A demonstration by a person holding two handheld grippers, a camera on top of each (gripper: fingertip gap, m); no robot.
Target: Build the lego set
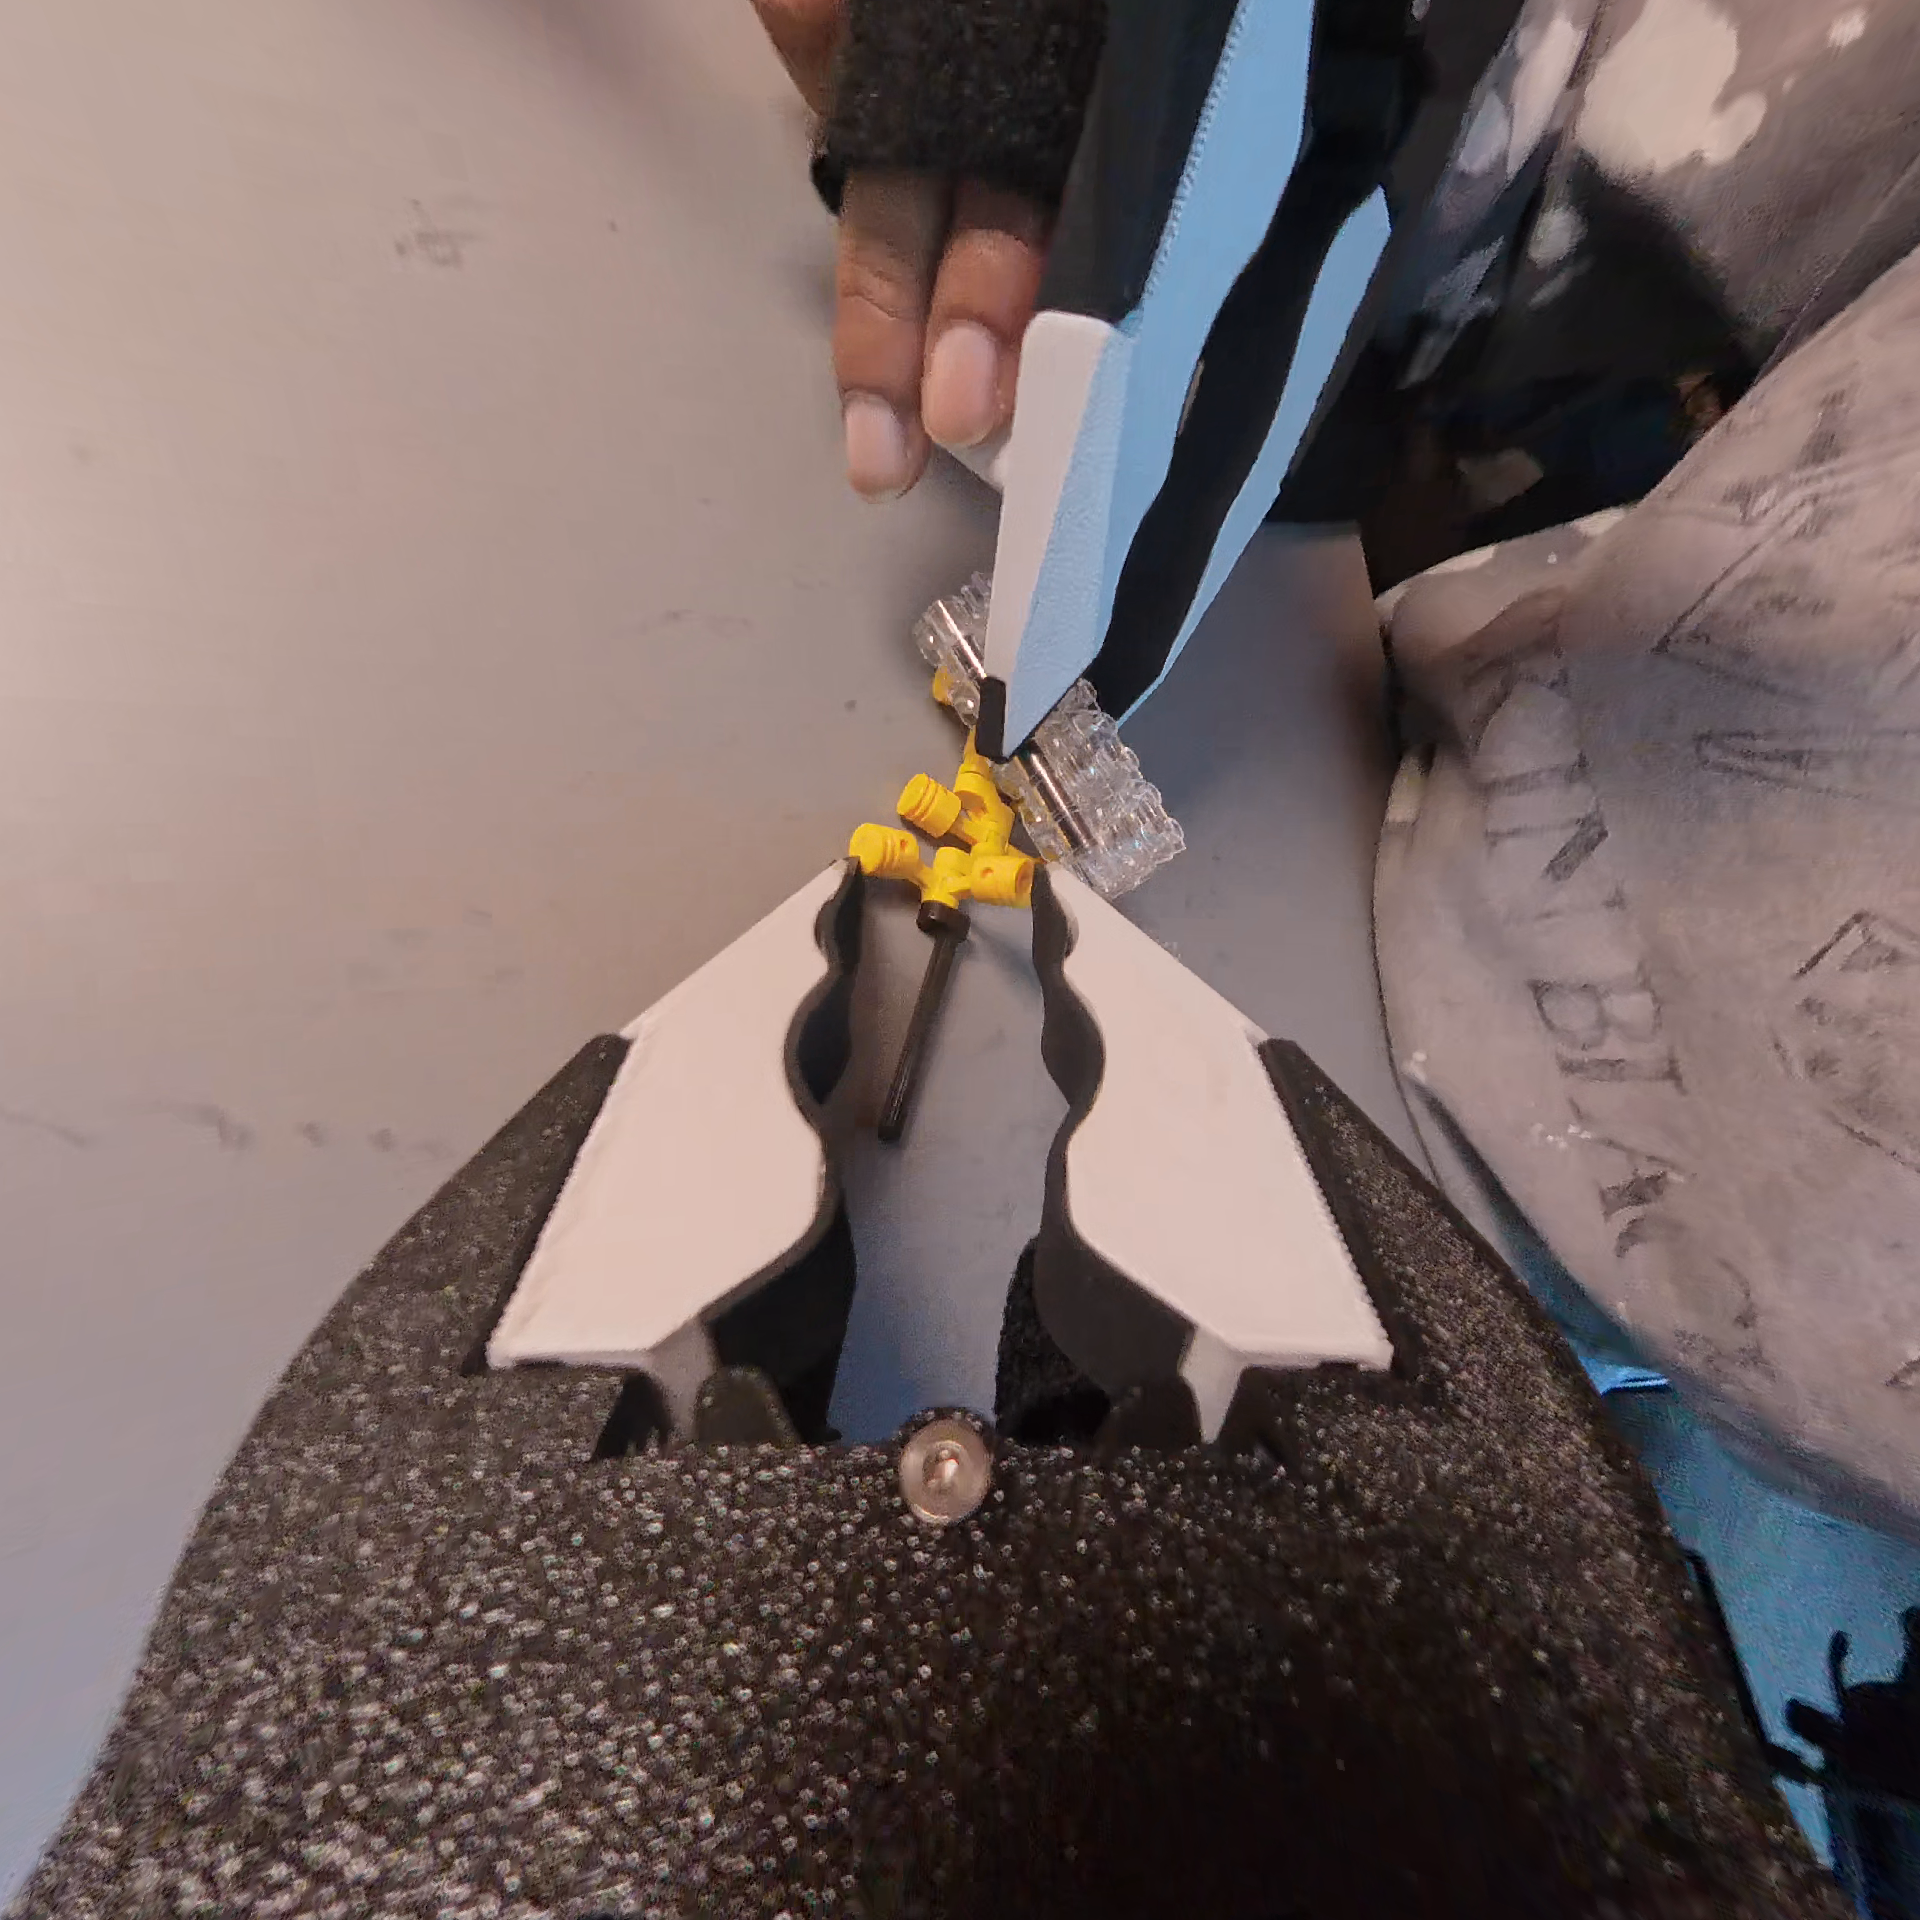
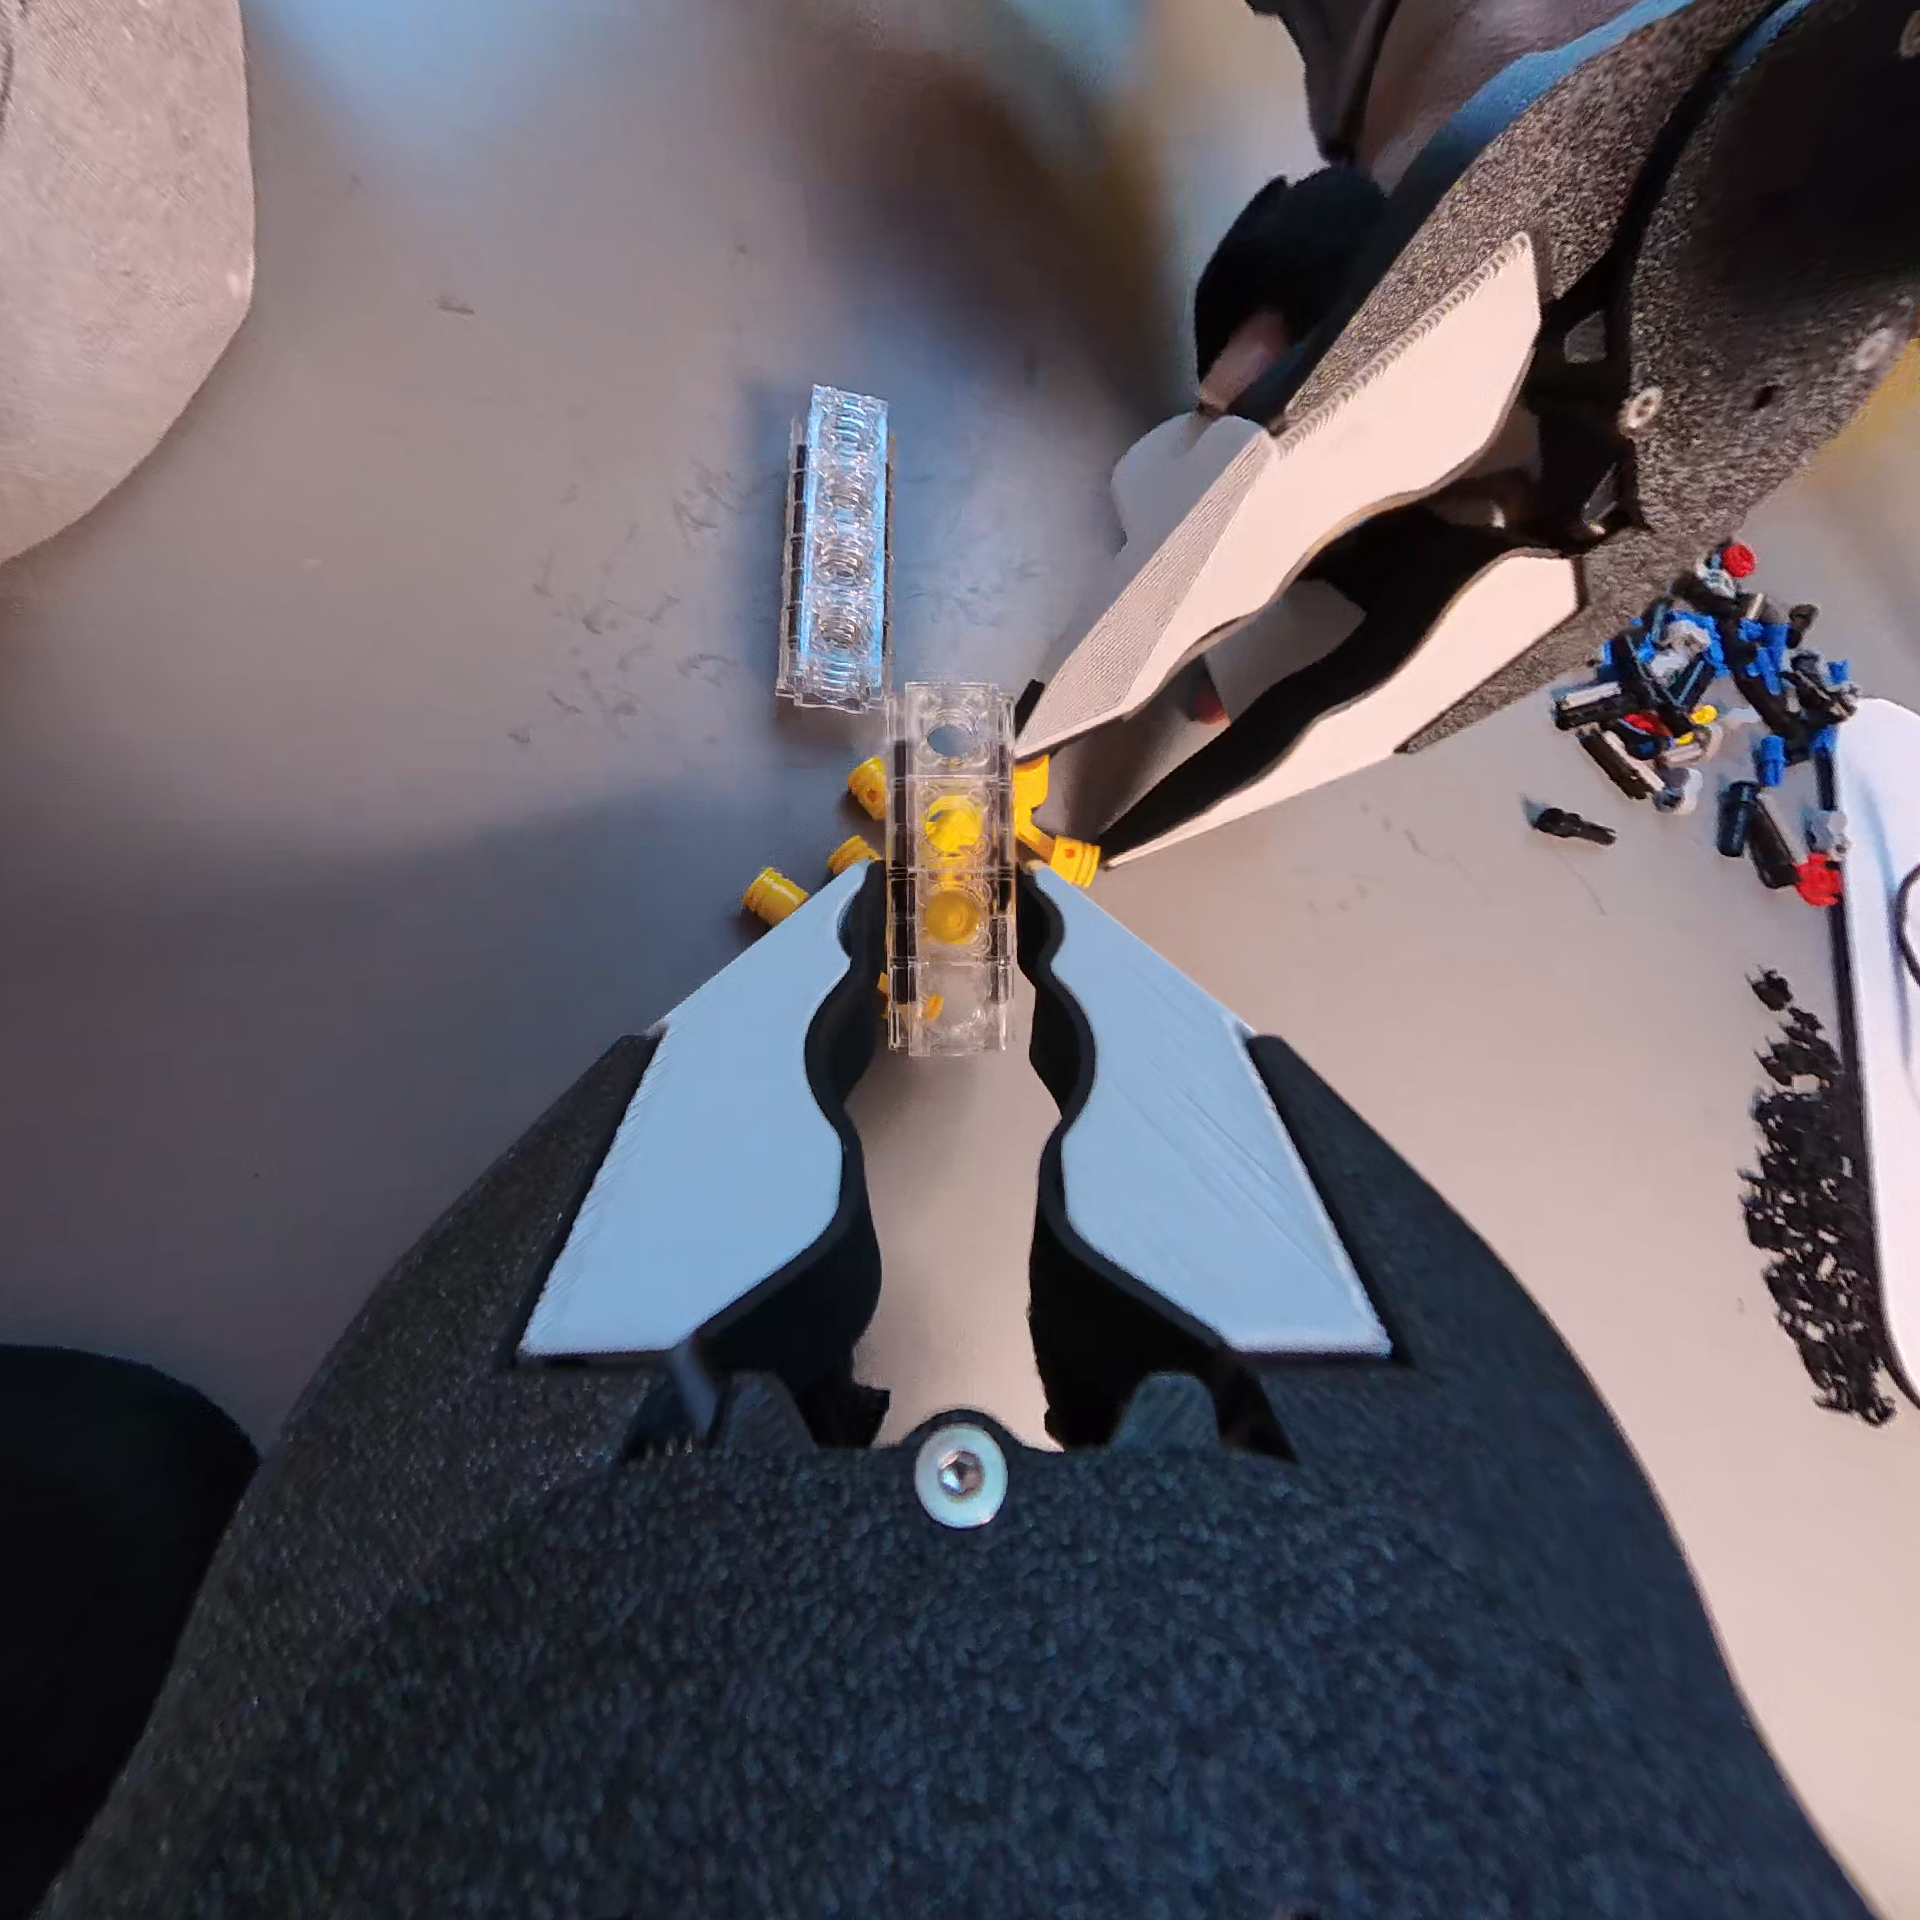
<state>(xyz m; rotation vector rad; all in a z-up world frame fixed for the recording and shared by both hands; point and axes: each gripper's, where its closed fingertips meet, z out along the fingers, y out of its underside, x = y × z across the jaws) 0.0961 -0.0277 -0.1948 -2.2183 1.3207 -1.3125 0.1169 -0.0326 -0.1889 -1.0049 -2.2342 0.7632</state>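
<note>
My right tool (image 2: 951,883) clamps the clear studded brick (image 2: 951,873) by its long sides, holding it upright on the bench (image 2: 416,831) so it stays put against the yellow piston cluster (image 1: 951,842) behind it. My left tool (image 1: 945,883) pinches that knobbly yellow cluster at its tips, though I can't be sure how firmly; its thin black axle (image 1: 920,1023) trails back between the fingers. A second clear brick (image 2: 840,545) lies flat just beyond. Far right sits a blue, black and red pile of parts (image 2: 1704,707), spiky and glossy.
</note>
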